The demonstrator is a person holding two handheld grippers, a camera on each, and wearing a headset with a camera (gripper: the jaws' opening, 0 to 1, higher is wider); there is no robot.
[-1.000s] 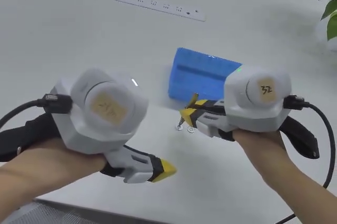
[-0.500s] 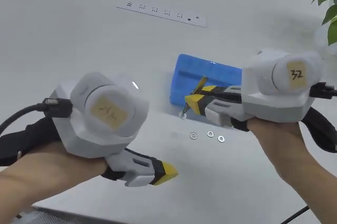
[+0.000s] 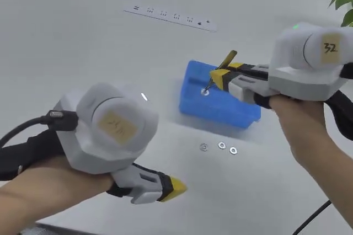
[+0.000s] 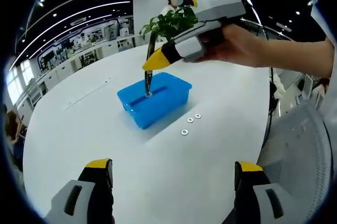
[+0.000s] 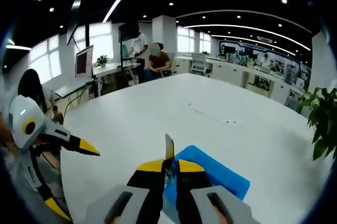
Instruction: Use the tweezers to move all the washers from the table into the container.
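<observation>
Jaws clamped on the tweezers (image 3: 228, 59), the right gripper (image 3: 219, 78) holds their tip, with what looks like a washer (image 3: 205, 92), directly over the blue container (image 3: 231, 108); three washers (image 3: 221, 145) lie just nearer, the wide-open left gripper (image 3: 174, 187) farther off.

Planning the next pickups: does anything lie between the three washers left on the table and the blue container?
Nothing visible does. The washers lie on bare table close to the near wall of the container, with nothing between. The right gripper, shut on the tweezers, is above the container, not over the washers.
</observation>
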